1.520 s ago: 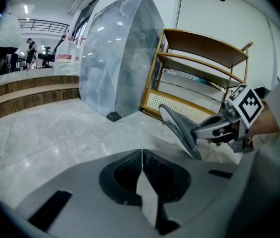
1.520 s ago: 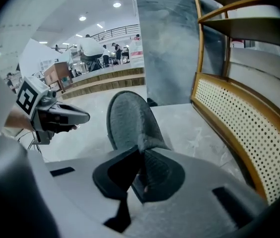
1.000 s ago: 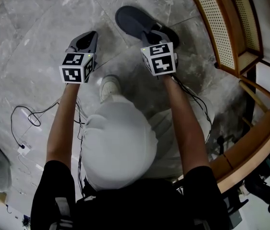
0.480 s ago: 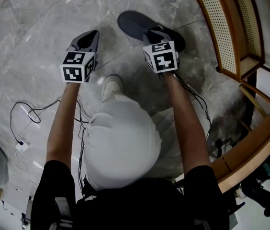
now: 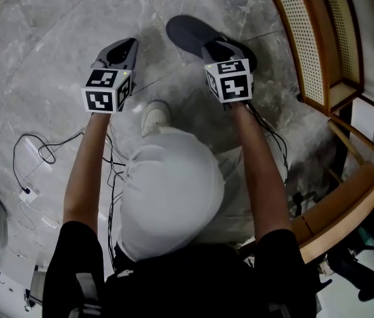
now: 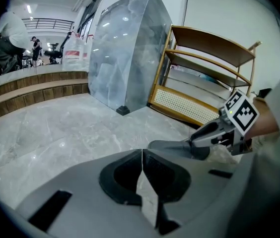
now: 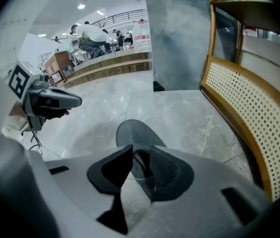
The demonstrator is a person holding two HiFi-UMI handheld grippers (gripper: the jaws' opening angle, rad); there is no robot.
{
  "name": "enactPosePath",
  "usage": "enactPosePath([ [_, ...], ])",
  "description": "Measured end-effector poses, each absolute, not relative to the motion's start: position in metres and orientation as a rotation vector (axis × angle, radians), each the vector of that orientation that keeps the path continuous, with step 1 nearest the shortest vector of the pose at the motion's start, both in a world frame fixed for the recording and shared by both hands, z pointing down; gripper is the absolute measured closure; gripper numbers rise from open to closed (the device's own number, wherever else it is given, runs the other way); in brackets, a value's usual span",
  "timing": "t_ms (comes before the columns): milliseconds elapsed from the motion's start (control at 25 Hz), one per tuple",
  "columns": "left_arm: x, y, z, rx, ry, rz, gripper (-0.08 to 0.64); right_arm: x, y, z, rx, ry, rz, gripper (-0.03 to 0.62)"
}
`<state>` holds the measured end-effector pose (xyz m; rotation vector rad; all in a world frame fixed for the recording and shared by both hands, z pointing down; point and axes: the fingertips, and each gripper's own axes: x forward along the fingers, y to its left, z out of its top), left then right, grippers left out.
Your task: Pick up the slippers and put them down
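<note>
One dark grey slipper lies on the marble floor, sole down. My right gripper is at its heel end. In the right gripper view the slipper stretches away from the jaws and its heel edge sits between them. My right gripper is open: its jaws have just been opening, and a gap shows beside the left pad. My left gripper hangs to the left of the slipper, shut on nothing, with its jaws meeting. From there I see the slipper under the right gripper.
A wooden shelf rack with a cane panel runs along the right, close to the slipper. The person's white shoe stands between the arms. Cables trail on the floor at the left. A marble pillar and wooden steps lie farther off.
The left gripper has risen slightly. The right gripper stays at the slipper's heel. The slipper lies in the same place on the floor.
</note>
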<state>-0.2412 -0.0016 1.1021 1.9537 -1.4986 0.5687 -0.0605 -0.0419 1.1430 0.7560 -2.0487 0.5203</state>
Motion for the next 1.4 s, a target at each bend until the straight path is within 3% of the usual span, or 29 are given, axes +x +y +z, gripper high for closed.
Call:
enactPosePath([
  [520,-0.243,-0.007,0.983,1.936,-1.507,0.56,0.554,-0.055,-0.062,1.008,0.826,-2.108,0.49,0.578],
  [1400,-0.19,-0.013,0.579,2.079,-1.439,0.494,0.554,-0.021,-0.052,0.592,0.994,-2.221,0.505,0.592],
])
